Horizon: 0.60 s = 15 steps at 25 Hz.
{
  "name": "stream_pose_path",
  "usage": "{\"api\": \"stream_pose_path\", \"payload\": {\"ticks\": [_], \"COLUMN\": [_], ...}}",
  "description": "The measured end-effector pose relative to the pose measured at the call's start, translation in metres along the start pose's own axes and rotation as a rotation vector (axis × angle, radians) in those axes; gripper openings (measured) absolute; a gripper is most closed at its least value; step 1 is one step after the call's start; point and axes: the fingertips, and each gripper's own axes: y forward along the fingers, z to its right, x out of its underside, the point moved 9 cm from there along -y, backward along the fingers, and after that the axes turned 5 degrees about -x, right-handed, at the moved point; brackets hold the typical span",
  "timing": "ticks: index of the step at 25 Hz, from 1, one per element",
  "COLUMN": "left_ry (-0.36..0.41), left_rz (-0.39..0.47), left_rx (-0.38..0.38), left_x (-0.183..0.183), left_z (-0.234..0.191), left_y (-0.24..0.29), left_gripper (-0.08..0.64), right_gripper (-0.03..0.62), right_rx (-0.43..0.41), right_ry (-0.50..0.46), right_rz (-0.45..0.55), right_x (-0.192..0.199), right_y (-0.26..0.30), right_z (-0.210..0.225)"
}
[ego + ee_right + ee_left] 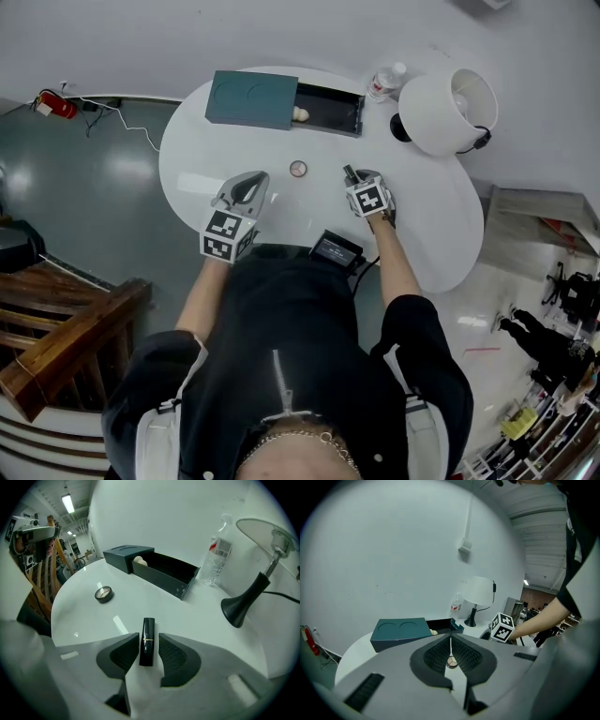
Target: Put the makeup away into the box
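Observation:
A black lipstick (147,641) lies flat on the white table (431,225) between the jaws of my right gripper (149,645). The jaws stand open, with a gap showing on the lipstick's right side. A small round compact (298,169) rests mid-table, also visible as the compact (103,593) to the left. The dark teal box (251,98) sits at the back with its drawer (330,109) slid out, a beige item (300,114) inside. My left gripper (251,182) hovers near the front left, jaws shut and empty, pointing toward the compact (451,662).
A white lamp (448,111) with a black base stands at the back right, a water bottle (384,82) beside it. A black device (336,249) lies at the table's front edge. The person's body is right against the near edge.

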Motion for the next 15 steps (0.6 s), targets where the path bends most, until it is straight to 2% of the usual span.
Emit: {"api": "stream_pose_path", "payload": {"ticks": [4, 9, 15], "left_ry": [0.003, -0.007, -0.016], "left_rz": [0.0, 0.002, 0.0], "left_rx": [0.002, -0.003, -0.009], "left_x": [0.004, 0.005, 0.008], "left_z": [-0.003, -0.006, -0.01], "left_y": [0.001, -0.002, -0.004], "left_gripper": [0.015, 0.015, 0.015], "right_gripper": [0.088, 0.087, 0.087], "right_rx": [-0.004, 0.009, -0.002], "right_ry": [0.002, -0.002, -0.046], "right_rz": [-0.008, -0.033, 0.061], "right_x": [0.001, 0.005, -0.026], "right_y": [0.003, 0.003, -0.014], "right_z": [0.001, 0.003, 0.004]}}
